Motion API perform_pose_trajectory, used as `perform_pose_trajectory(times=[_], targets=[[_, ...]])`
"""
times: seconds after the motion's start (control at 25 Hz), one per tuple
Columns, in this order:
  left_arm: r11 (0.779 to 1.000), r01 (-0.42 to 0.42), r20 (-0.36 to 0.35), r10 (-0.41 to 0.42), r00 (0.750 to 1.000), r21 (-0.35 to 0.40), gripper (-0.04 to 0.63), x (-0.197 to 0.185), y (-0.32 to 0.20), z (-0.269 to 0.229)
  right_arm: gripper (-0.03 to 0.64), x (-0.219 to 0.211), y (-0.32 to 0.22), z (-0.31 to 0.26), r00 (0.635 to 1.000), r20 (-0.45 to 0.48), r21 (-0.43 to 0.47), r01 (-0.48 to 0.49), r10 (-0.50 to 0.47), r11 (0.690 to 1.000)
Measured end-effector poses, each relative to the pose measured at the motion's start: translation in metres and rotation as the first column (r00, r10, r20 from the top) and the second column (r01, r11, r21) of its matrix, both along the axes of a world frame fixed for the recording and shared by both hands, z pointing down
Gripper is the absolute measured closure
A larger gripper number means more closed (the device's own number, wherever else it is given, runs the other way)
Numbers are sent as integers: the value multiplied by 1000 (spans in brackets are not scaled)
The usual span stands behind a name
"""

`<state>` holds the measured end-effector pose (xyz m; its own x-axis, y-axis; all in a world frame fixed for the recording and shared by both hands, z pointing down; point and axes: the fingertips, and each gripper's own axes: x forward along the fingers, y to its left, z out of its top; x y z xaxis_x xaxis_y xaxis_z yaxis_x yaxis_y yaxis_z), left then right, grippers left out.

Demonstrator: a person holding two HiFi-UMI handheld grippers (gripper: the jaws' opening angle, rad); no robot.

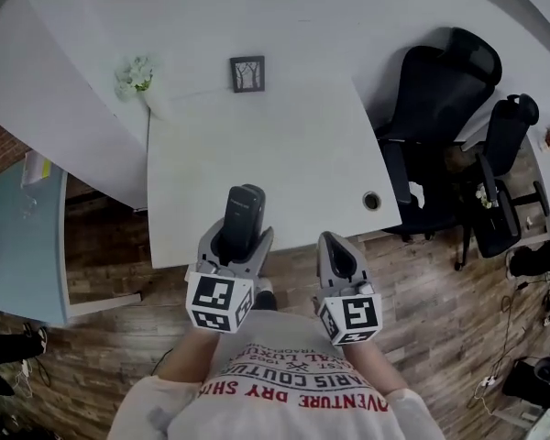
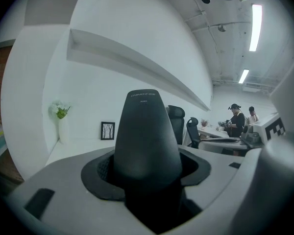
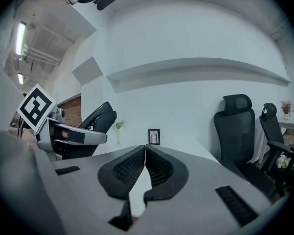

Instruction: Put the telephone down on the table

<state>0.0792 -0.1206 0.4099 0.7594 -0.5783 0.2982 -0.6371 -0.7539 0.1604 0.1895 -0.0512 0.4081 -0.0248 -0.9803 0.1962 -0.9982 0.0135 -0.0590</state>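
A dark grey cordless telephone [image 1: 241,214] stands up between the jaws of my left gripper [image 1: 237,246], which is shut on it. In the left gripper view the telephone [image 2: 146,141] fills the middle, its lower end hidden between the pads. The handset hangs over the near edge of the white table [image 1: 257,154], above its surface. My right gripper [image 1: 337,257] is beside it to the right, at the table's front edge, shut with its pads [image 3: 132,169] touching and nothing between them.
A small framed picture [image 1: 247,73] and a white vase with flowers [image 1: 136,77] stand at the table's far side. A round cable hole [image 1: 372,200] is at the right edge. Black office chairs [image 1: 440,108] stand to the right. Two people sit at a distant desk [image 2: 240,124].
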Motion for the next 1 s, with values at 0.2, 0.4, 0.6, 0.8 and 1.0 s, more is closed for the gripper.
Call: perform_pose_trajectory(times=[0.2, 0.4, 0.6, 0.8, 1.0], targets=[[999, 34, 5, -34, 999, -3, 299, -1, -51, 6, 592, 10, -58, 1, 1000, 5, 13, 11, -11, 1000], [995, 88, 4, -88, 996, -41, 299, 2, -81, 15, 592, 19, -104, 3, 998, -18, 10, 56, -56, 998], [985, 165, 16, -164, 986, -54, 299, 7, -102, 20, 592, 26, -142, 1, 989, 40, 13, 144, -145, 989], [961, 257, 0, -258, 966, -98, 299, 20, -121, 21, 592, 36, -180, 4, 966, 20, -15, 257, -257, 966], [941, 316, 57, -312, 948, -117, 299, 34, -136, 36, 592, 45, -207, 12, 940, 20, -44, 342, -341, 939]])
